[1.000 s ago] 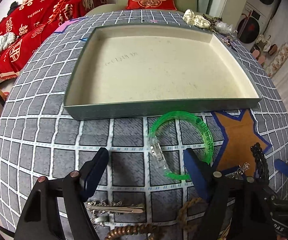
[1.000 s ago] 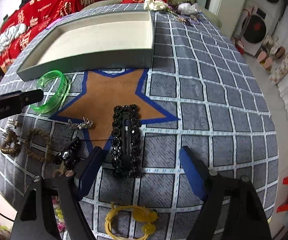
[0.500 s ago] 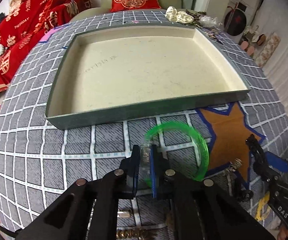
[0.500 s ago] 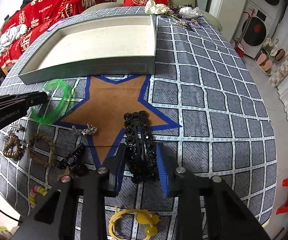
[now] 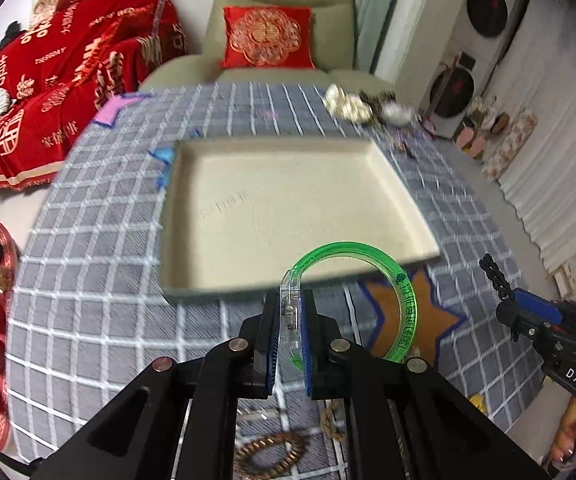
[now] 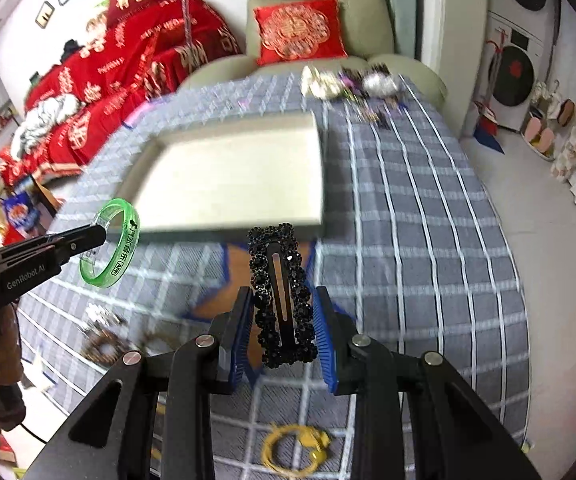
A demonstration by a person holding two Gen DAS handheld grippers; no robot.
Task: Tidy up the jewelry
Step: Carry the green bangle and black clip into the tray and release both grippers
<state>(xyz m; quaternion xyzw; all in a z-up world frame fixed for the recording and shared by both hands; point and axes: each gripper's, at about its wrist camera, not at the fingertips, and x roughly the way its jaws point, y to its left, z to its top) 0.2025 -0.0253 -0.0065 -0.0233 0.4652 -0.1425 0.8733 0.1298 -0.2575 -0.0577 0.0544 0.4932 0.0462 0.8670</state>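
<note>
Above the checked tablecloth (image 5: 100,240), left gripper (image 5: 291,334) clamping green bangle (image 5: 401,292) and right gripper (image 6: 284,326) pinching black hair clip (image 6: 282,292) should probably lower gently into the tray (image 5: 288,204).

Indoor light even, moderately bright; no hard shadows. Strong fisheye bend w/ dark corners. Motion blur smears tablecloth (image 5: 88,280) grid and tray (image 6: 224,168); near grippers stay sharp. Colours slightly washed.

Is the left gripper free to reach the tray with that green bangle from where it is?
Probably yes. The left gripper is shut on the green bangle, lifted off the cloth, and the tray lies open just ahead with nothing between.
</note>
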